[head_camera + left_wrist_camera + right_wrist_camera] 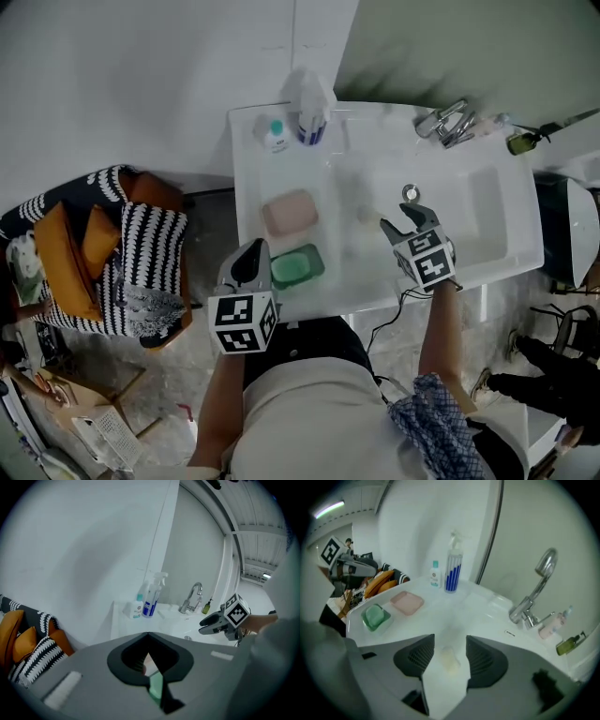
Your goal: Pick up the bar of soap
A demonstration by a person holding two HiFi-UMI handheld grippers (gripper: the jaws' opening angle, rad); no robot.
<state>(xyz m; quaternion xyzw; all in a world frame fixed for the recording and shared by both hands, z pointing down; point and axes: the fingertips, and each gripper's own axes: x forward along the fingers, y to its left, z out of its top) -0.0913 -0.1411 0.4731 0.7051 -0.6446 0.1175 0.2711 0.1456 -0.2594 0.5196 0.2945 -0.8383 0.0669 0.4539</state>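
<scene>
So, right tool (450,643) hangs above the sink (487,220), jaws wide apart, pale soap bar (451,662) lying loose below; left tool (148,635) has its jaws together.

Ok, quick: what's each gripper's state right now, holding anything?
Left gripper: closed, nothing in it.
Right gripper: open, holding nothing; the bar of soap lies below its jaws, not gripped.
</scene>
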